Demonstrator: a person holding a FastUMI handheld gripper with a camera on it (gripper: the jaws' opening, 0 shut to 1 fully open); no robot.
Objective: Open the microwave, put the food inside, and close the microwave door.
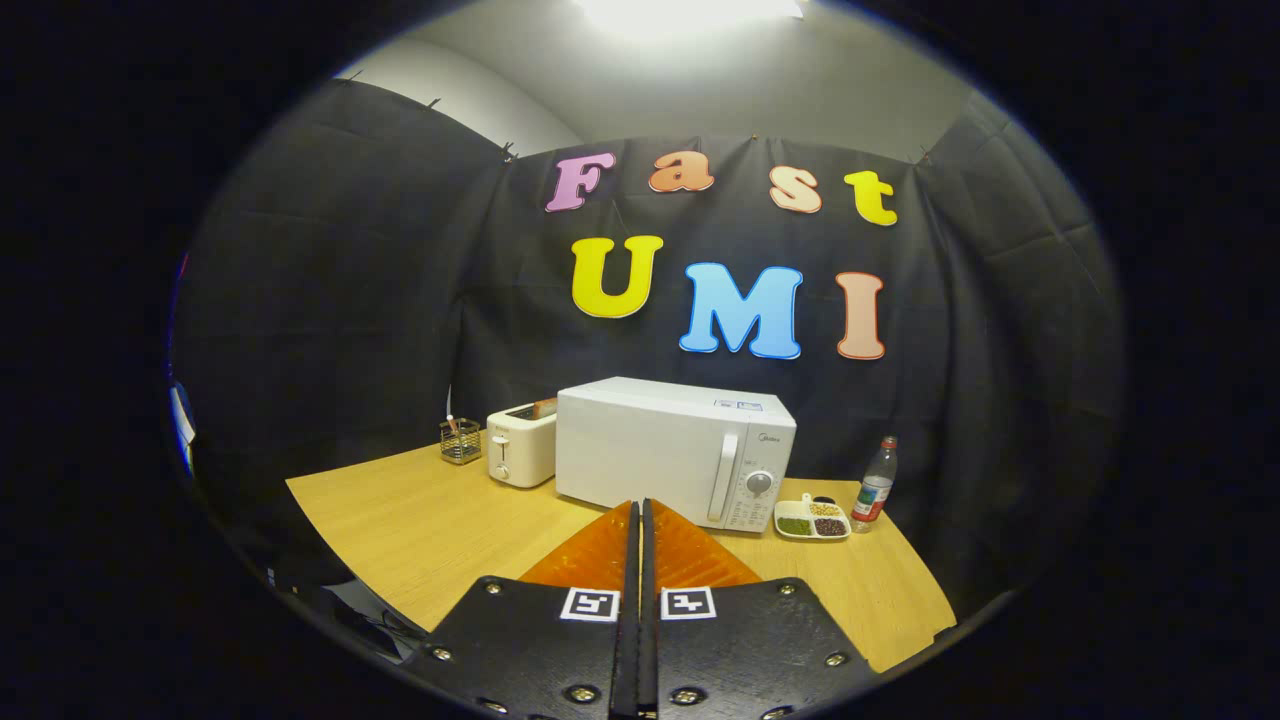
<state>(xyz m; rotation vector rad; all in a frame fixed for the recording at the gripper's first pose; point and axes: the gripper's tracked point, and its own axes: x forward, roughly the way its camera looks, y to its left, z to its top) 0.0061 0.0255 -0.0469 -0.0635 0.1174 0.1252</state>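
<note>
Gripper view: the tongs (640,520) are seen pressed together with nothing held between them, raised above the wooden tabletop (400,520). Just beyond their tips the white microwave (660,445) is set, door closed, handle and dial toward the right. Left of the microwave a toaster (522,445) and a small wire holder (460,441) are noted. Right of it, the divided food dish (812,520) lies on the tabletop, with a bottle (874,486) just beside the dish.

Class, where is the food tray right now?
The food tray sits on the table, between the microwave and the bottle, beyond the shut tongs.
</note>
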